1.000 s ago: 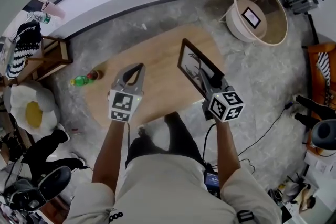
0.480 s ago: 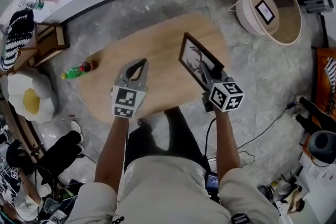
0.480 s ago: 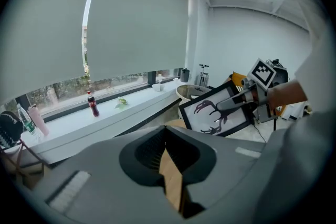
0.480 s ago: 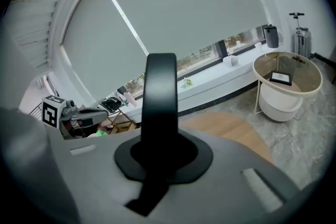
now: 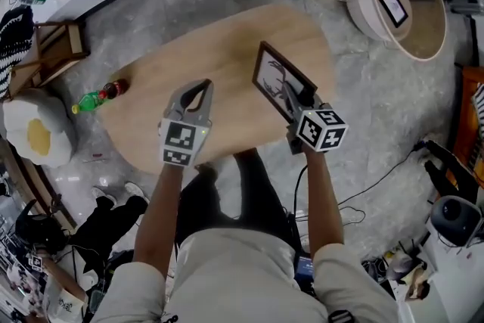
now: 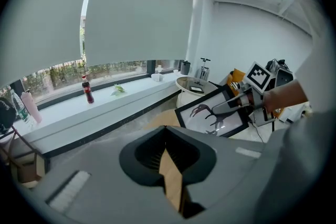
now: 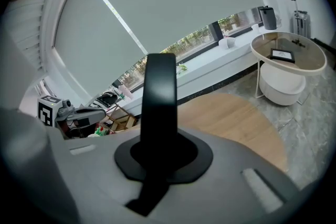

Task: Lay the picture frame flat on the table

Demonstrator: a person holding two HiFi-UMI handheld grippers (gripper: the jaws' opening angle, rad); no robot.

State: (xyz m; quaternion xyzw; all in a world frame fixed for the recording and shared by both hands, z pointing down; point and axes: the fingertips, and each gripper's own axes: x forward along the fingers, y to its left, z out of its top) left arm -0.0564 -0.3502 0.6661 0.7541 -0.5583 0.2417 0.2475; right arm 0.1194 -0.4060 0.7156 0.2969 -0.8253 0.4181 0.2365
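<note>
The right gripper (image 5: 291, 96) is clamping its fingers on the near edge of the picture frame (image 5: 270, 74), which is standing tilted over the right part of the oval wooden worktop (image 5: 227, 49) with its picture side facing the left gripper (image 5: 203, 85). Whether the frame's lower edge is touching the wood is not showing. The left gripper is hovering over the worktop's middle, apart from the frame, its fingers drawn together with nothing between them.
</note>
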